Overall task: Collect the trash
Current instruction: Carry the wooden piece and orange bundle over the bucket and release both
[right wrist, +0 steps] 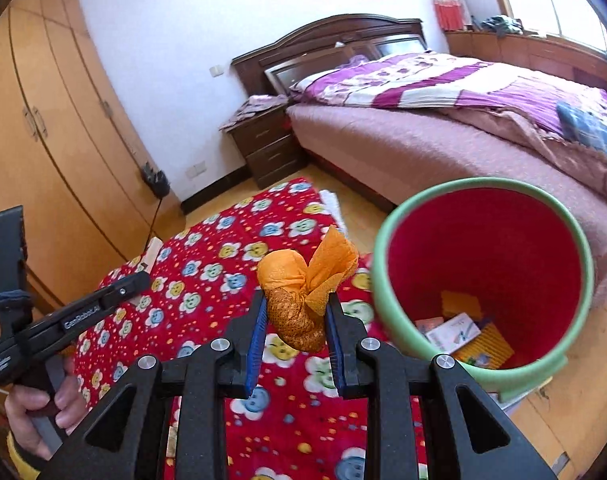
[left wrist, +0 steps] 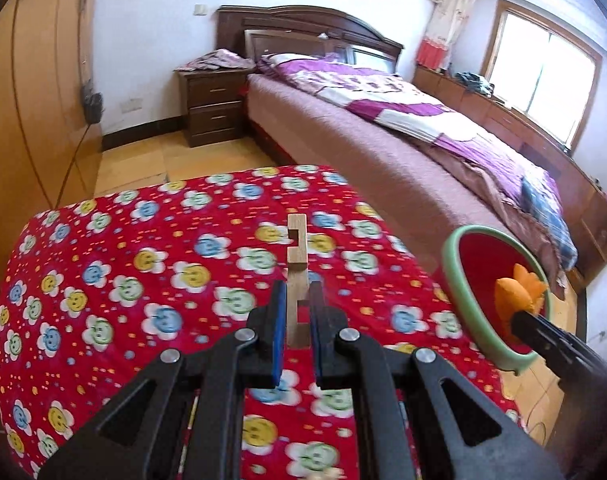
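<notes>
sunlight from the window (left wrist: 543, 76) falls across a bedroom where a desk (left wrist: 103, 280) draped in a red cloth with smiley flowers fills the lower half of both views.

the left claw (left wrist: 297, 300) is clamped tight on a notched wooden strip (left wrist: 296, 248), which stands upright between the blue pads (left wrist: 278, 332) and rises toward twelve o'clock, clear of the cloth. in the right wrist view this claw shows at eight o'clock, with a hand (right wrist: 43, 408) around its grip.

the right claw (right wrist: 295, 312) grips a crumpled orange wad (right wrist: 299, 292), part mesh, part tissue, pinched between its blue pads (right wrist: 257, 336); the loose tissue fans out above the pads toward one o'clock. the wad hangs above the cloth, just beside the bin's rim.

a red bin with a green rim (right wrist: 483, 276) sits at three o'clock from the wad, tilted so its mouth faces the camera. paper scraps (right wrist: 459, 332) and yellow pieces lie in its bottom. in the left wrist view the bin (left wrist: 463, 288) appears at four o'clock, and the orange wad (left wrist: 519, 292) shows in front of its mouth on the tip of the right claw (left wrist: 515, 320).

beyond the desk stand a bed (left wrist: 383, 160) with a purple quilt, a dark nightstand (left wrist: 215, 108) at eleven o'clock, and a wooden wardrobe (right wrist: 43, 120) along the left wall.
</notes>
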`<action>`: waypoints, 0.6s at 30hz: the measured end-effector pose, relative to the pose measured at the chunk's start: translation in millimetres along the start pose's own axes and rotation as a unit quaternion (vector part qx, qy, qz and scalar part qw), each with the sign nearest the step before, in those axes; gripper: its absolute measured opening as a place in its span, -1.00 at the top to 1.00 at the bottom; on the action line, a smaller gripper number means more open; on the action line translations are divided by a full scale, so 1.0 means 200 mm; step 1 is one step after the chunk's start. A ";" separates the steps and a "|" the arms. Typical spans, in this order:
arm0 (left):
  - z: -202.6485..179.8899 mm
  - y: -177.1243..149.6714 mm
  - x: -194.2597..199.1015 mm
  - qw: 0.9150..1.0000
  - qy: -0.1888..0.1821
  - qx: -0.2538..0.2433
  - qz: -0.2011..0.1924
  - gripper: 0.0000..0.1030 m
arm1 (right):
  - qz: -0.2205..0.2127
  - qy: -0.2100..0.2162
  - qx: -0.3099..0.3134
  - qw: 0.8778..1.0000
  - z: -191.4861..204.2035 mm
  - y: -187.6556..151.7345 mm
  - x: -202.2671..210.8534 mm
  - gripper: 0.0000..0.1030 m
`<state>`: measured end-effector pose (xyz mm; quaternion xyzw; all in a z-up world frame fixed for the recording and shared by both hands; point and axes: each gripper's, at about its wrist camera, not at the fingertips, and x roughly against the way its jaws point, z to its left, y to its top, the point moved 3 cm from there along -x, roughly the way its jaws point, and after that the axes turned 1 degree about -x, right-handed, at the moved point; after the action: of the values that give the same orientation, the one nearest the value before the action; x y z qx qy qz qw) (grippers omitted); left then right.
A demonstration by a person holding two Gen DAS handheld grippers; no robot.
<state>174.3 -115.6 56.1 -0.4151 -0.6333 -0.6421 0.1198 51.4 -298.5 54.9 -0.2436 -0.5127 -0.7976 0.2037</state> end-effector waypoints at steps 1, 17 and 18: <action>-0.03 0.00 0.00 1.000 -0.004 -0.003 0.000 0.81 | -0.003 -0.002 -0.003 1.000 -0.02 0.00 0.01 0.46; -0.58 -0.07 -0.14 0.995 -0.078 -0.057 0.034 0.81 | -0.035 -0.064 -0.068 0.995 -0.47 -0.02 0.14 0.46; -0.61 -0.08 -0.15 0.994 -0.080 -0.060 0.036 0.81 | -0.034 -0.066 -0.073 0.995 -0.49 -0.02 0.14 0.46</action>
<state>135.5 -234.5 41.8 -0.4945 -0.5856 -0.6388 0.0667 8.7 -389.6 32.9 -0.2923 -0.4735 -0.8217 0.1234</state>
